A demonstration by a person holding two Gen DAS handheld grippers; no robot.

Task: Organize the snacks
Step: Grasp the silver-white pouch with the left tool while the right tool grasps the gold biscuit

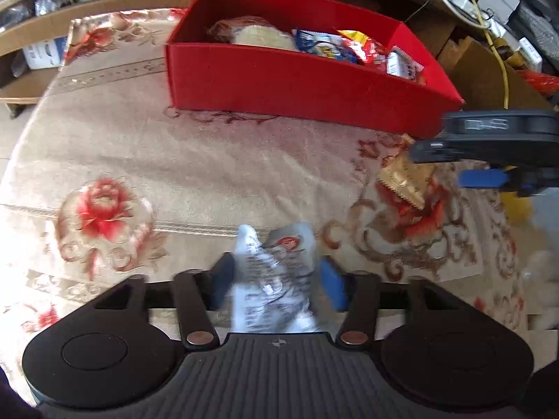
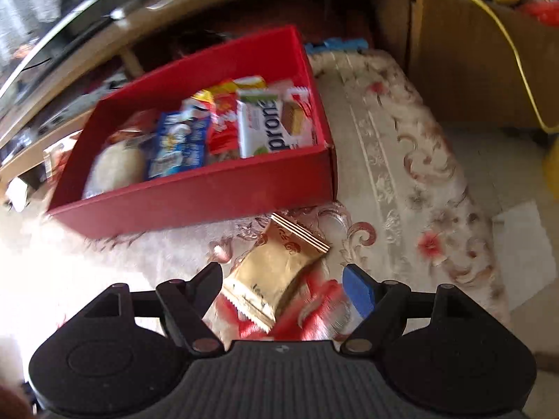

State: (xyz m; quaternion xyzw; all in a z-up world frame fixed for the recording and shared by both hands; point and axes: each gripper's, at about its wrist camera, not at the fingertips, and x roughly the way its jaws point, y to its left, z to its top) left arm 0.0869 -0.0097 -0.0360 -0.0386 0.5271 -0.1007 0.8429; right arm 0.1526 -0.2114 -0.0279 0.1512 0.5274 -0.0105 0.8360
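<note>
While the left gripper (image 1: 276, 279) clamps a crinkled white-and-silver snack packet (image 1: 274, 279), the right gripper (image 2: 284, 282) hangs open over a gold foil wafer packet (image 2: 276, 272) on the floral cloth (image 2: 401, 174), whose long axis slants toward the red cardboard box (image 2: 195, 206) just beyond.

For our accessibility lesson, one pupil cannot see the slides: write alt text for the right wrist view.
An open right gripper hovers over a gold snack packet lying on a floral tablecloth, its fingers either side of the packet. Behind it sits a red box already holding several wrapped snacks.
</note>
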